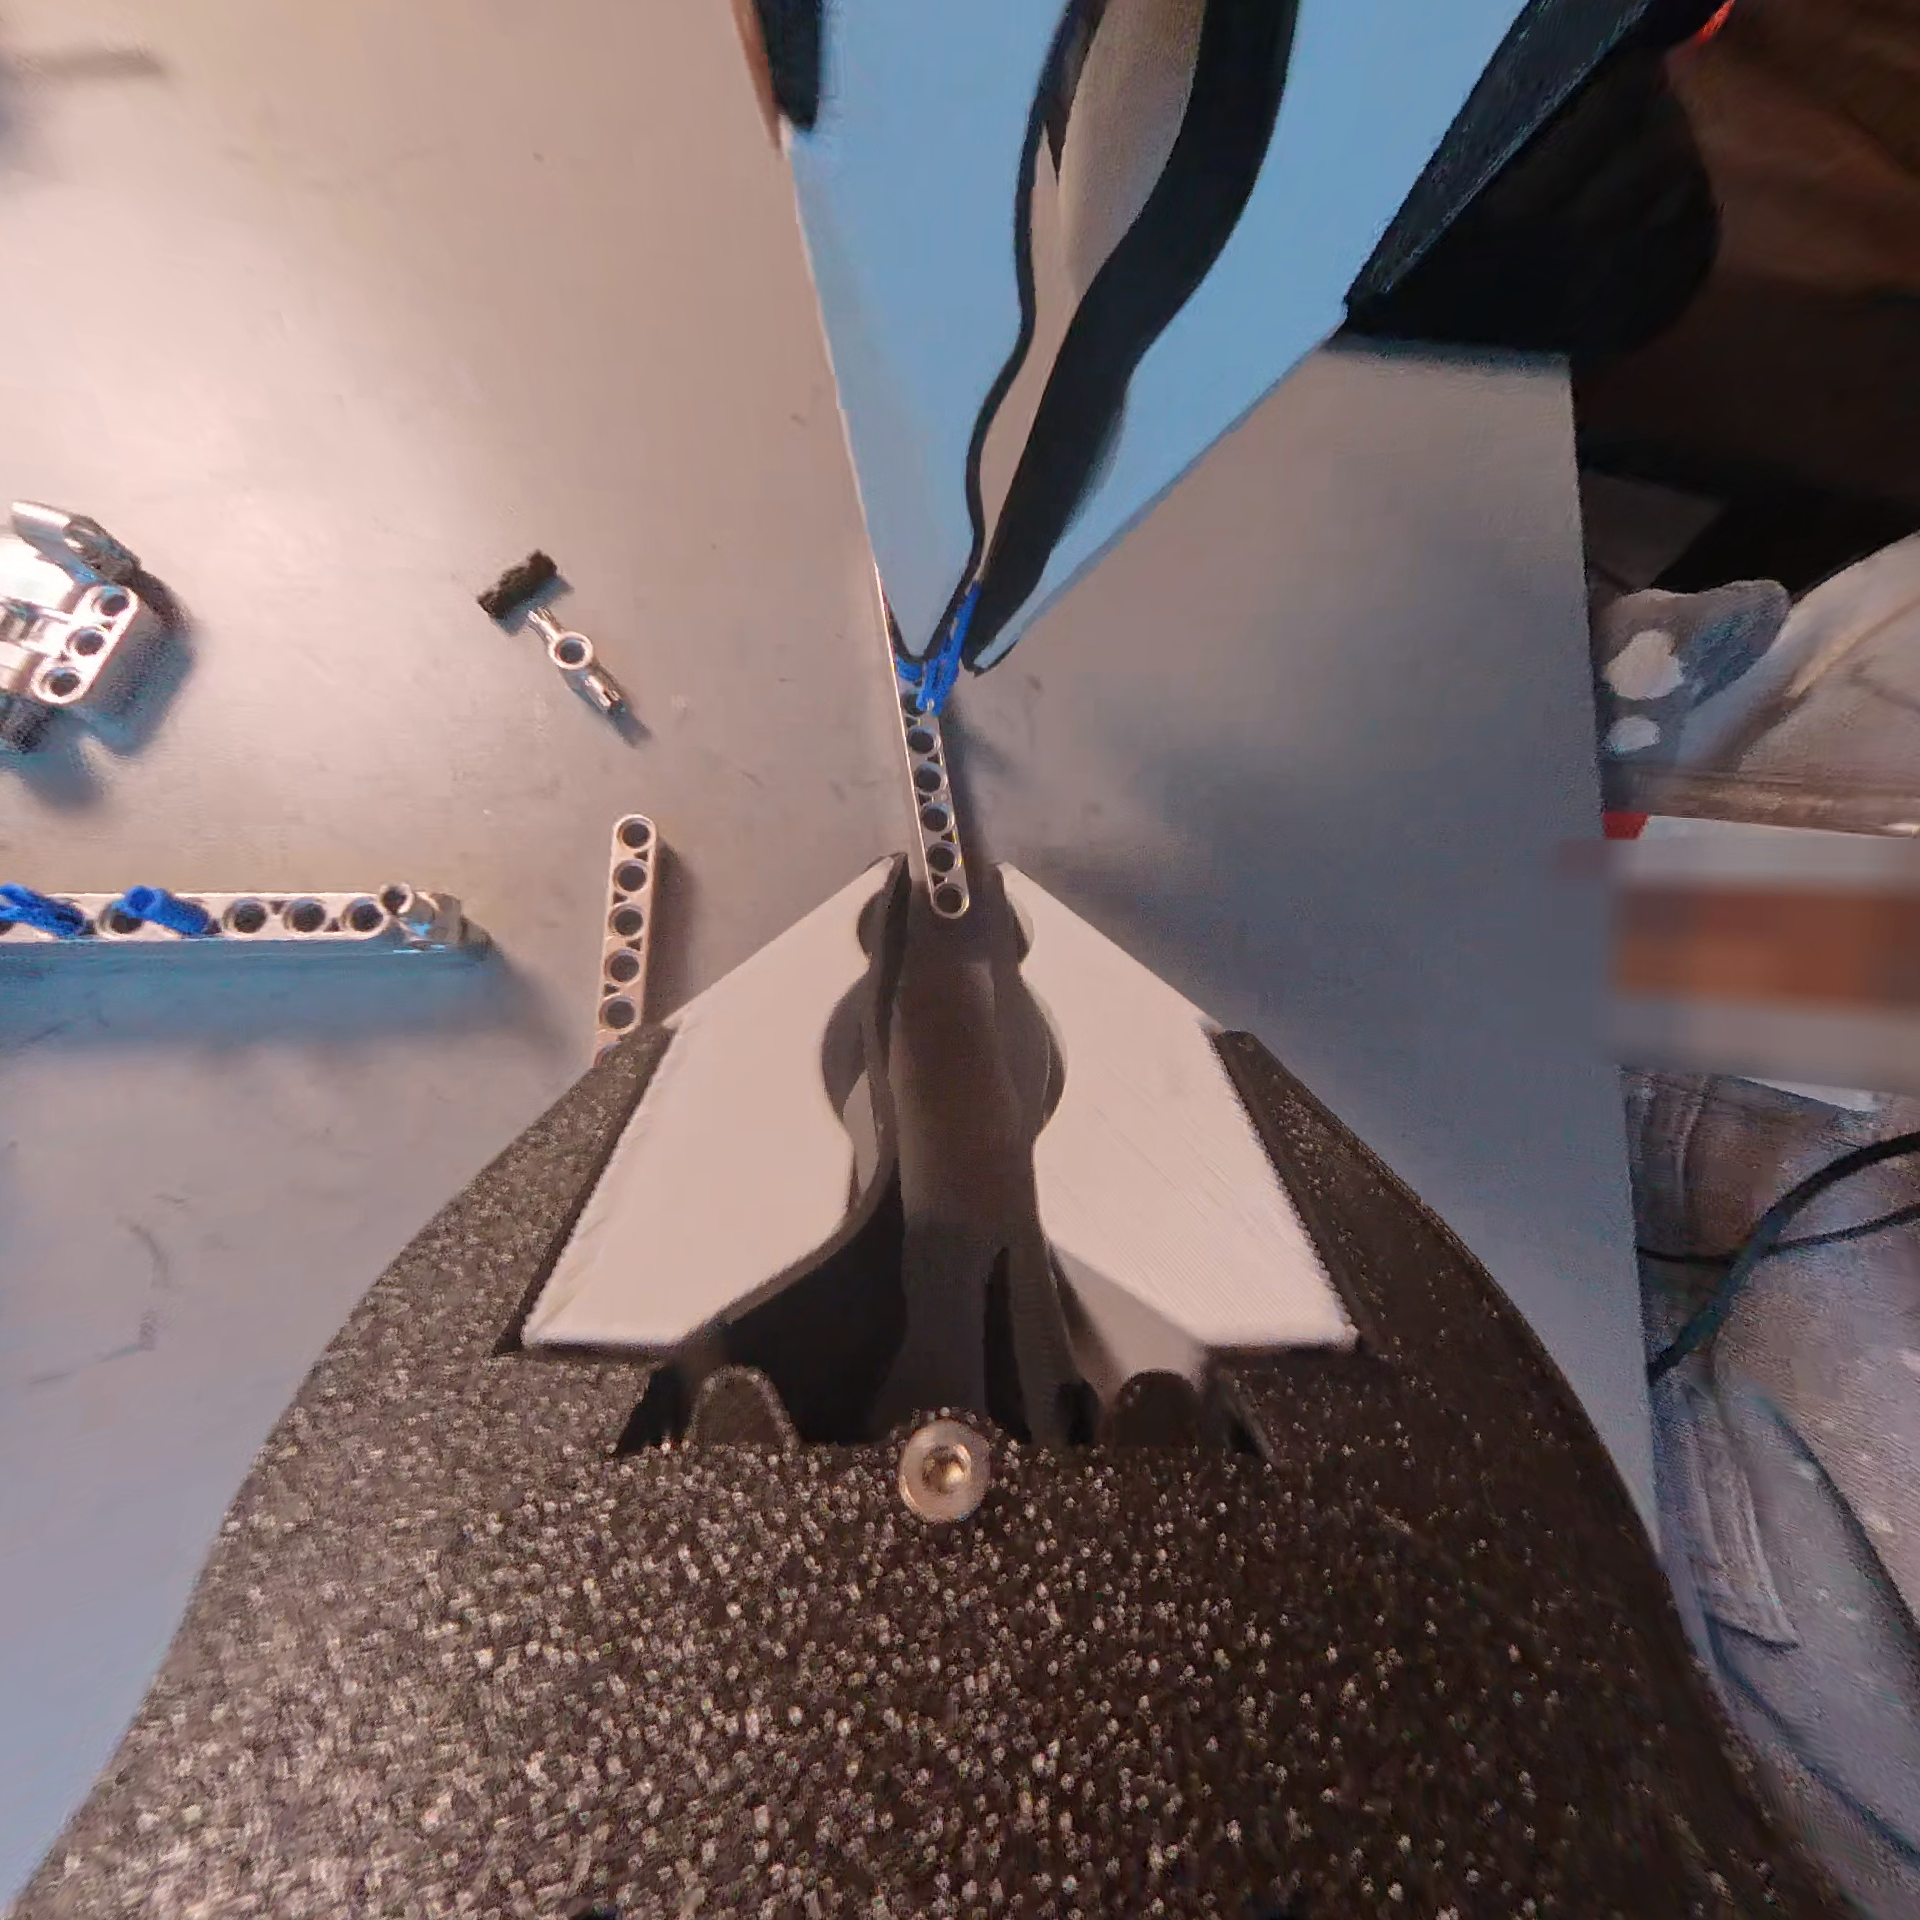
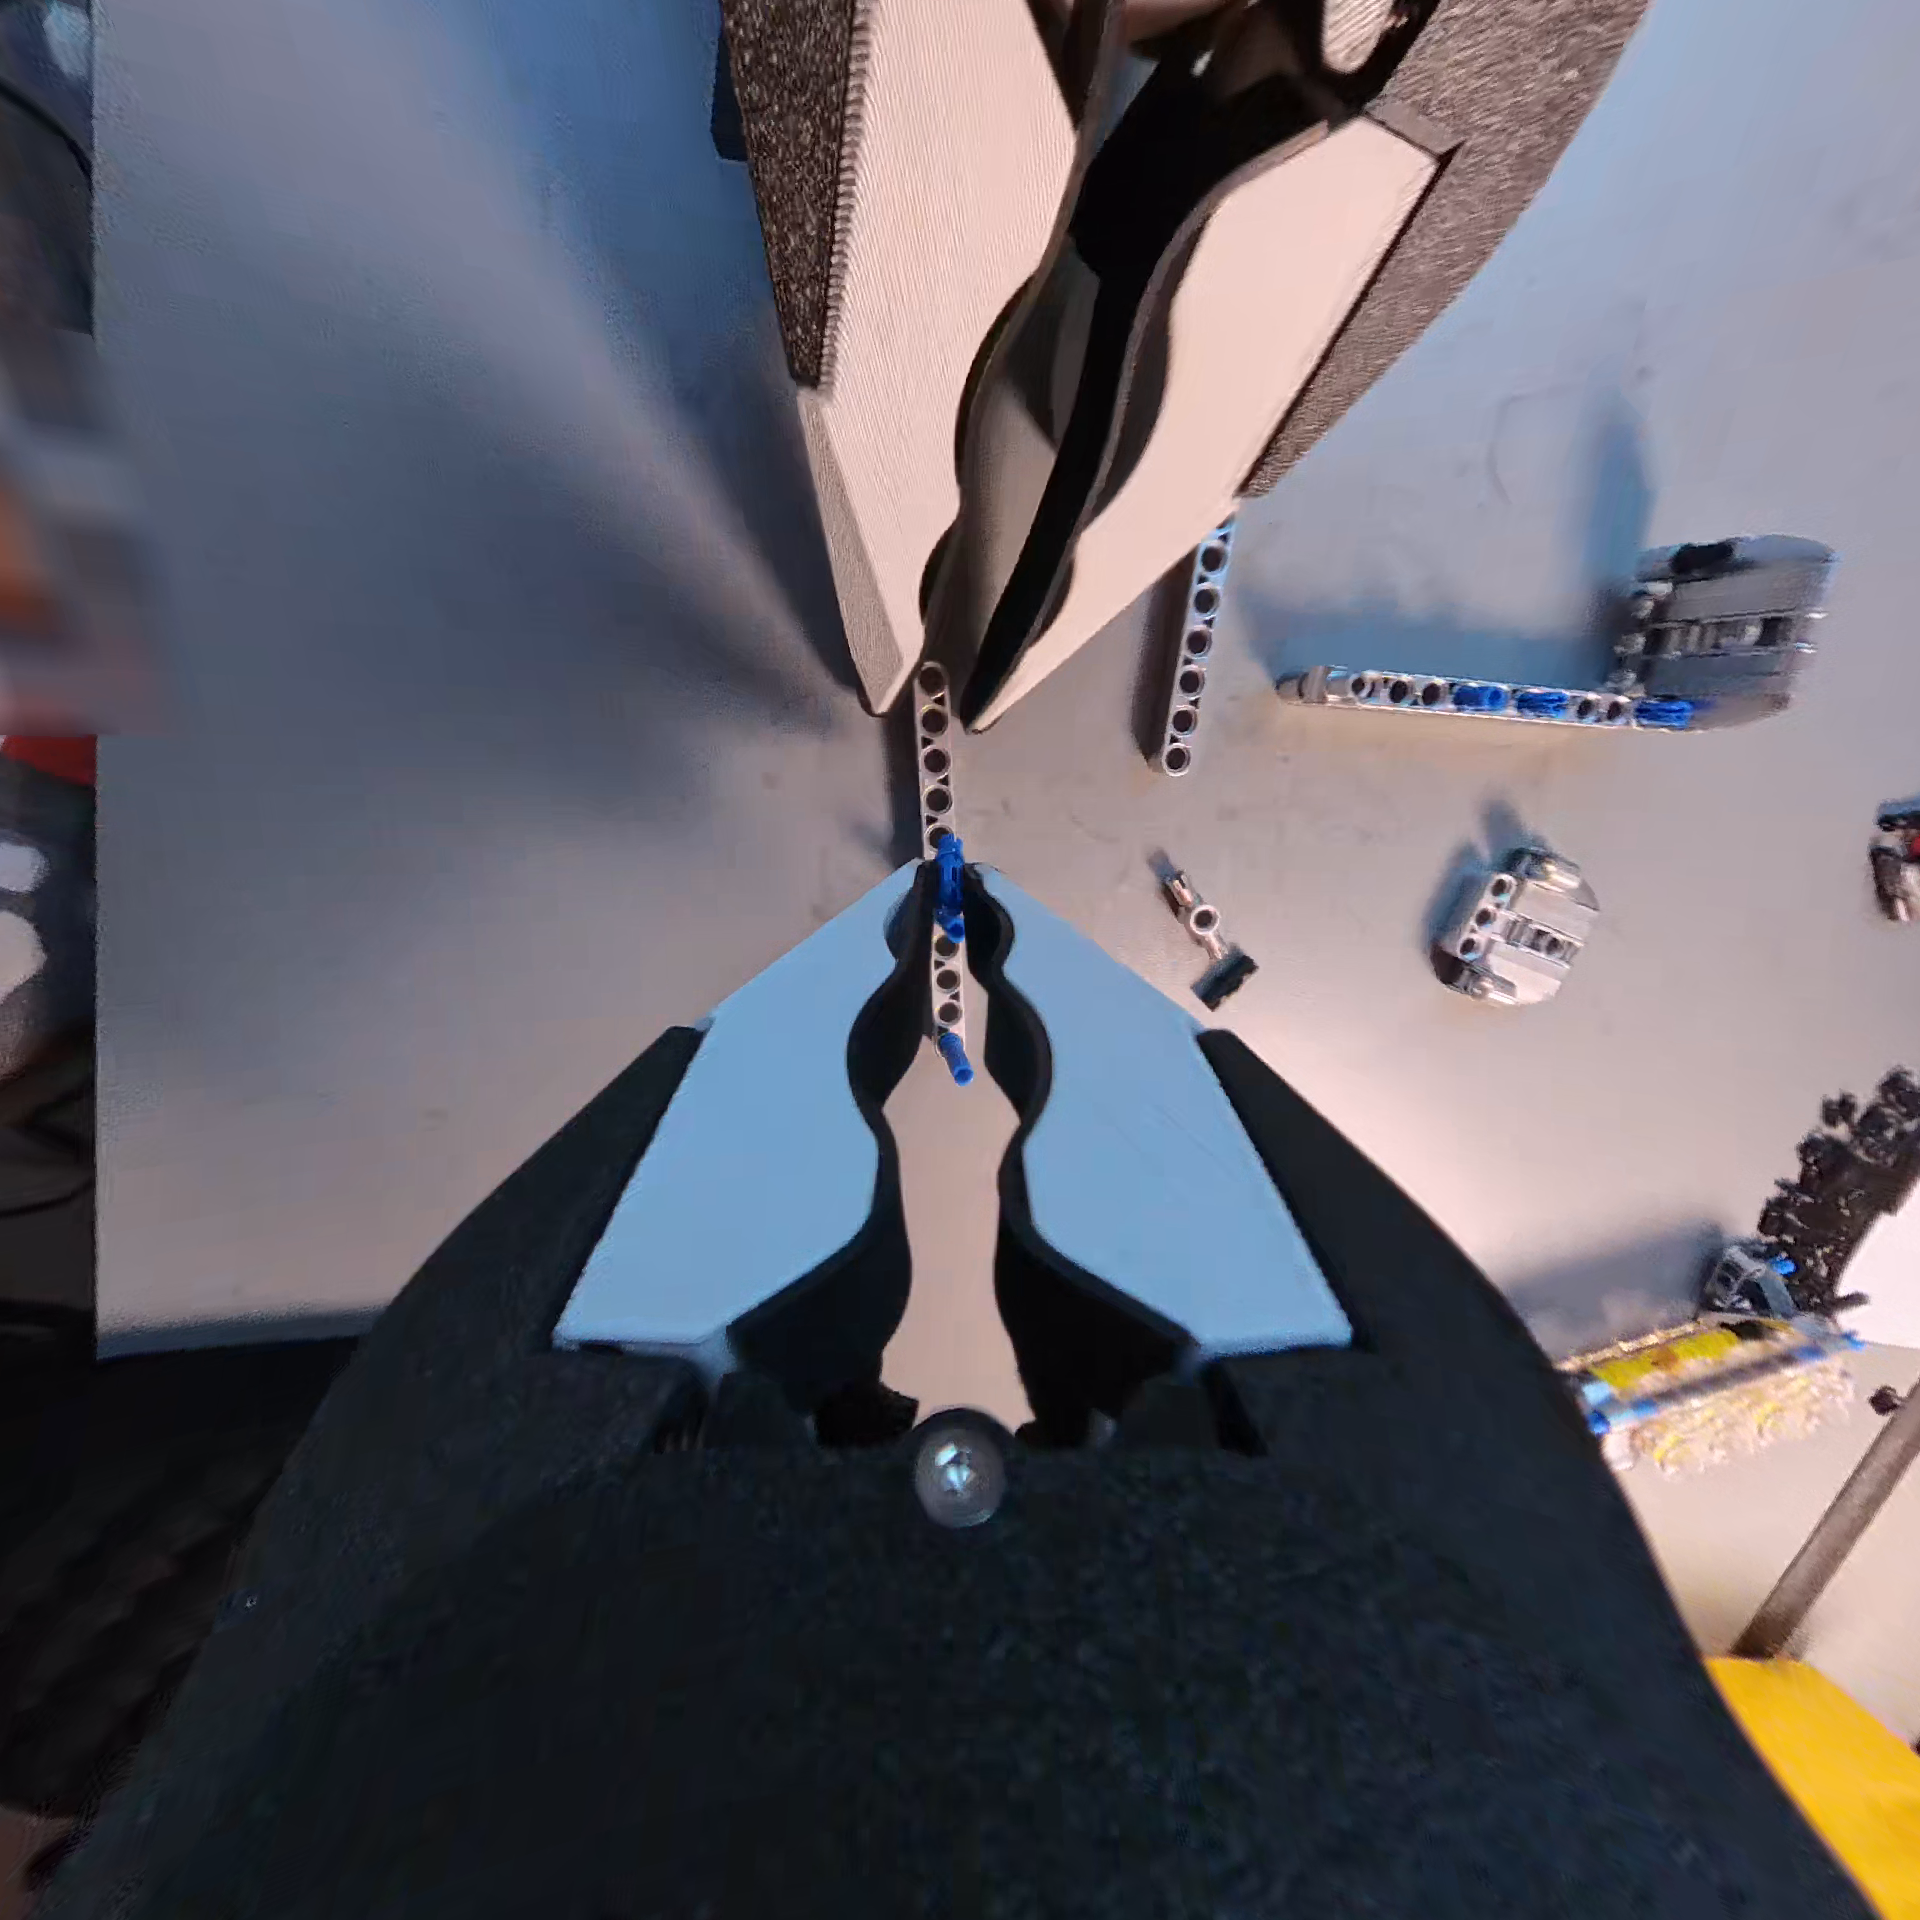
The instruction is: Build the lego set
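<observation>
Left wrist view: left tool [image 1: 943, 883] pinching one end of a grey holed beam [image 1: 932, 800], closed tight, steadying it above the counter [image 1: 364, 364]; loose parts lying well apart leftward. Right wrist view: right tool [image 2: 945, 883] clamping the beam's other end at a blue pin [image 2: 948, 878], counter edge [image 2: 99, 935] lying left.

No readable text, labels, numbers or signs anywhere.
</observation>
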`<state>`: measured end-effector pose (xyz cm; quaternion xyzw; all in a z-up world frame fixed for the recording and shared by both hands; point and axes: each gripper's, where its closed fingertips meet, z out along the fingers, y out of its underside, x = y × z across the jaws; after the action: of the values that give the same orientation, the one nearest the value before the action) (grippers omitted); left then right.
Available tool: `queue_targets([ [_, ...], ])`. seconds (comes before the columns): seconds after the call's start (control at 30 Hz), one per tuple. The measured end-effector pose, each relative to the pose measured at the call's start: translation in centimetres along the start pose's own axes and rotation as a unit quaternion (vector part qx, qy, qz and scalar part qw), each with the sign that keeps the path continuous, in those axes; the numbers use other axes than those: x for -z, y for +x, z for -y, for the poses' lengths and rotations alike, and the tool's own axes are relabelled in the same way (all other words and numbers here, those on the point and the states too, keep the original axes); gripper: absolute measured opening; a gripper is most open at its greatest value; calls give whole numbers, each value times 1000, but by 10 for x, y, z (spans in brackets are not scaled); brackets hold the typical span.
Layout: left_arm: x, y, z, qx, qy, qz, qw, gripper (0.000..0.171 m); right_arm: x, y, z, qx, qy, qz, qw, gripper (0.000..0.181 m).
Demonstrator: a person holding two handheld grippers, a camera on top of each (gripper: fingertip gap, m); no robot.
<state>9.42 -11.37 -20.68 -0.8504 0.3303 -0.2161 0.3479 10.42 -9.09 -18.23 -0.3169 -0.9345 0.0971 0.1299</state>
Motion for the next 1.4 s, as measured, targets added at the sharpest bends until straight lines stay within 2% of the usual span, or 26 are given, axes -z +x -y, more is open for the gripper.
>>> queue_targets([
  [0.17, -1, -5, 0, -5, -2, 26, 1000, 6, -11, -1, -2, 20, -38, 19, 999, 3],
  [0.57, -2, -6, 1, 3, 0, 24, 1000, 5, -13, -1, -2, 41, -69, 27, 996, 2],
  [0.77, -2, -6, 1, 7, 0, 22, 1000, 5, -14, 0, -1, 21, -55, 40, 997, 2],
  [0.97, -2, -7, 1, 13, 0, 22, 1000, 4, -14, 0, -2, -54, 3, 73, 996, 2],
  [1.07, -2, -8, 2, 13, -1, 28, 1000, 5, -19, -3, -4, -69, 9, 81, 994, 1],
  [1.4, -2, -8, 1, 12, -1, 29, 1000, 5, -20, -3, -5, -57, -17, 50, 997, 2],
])
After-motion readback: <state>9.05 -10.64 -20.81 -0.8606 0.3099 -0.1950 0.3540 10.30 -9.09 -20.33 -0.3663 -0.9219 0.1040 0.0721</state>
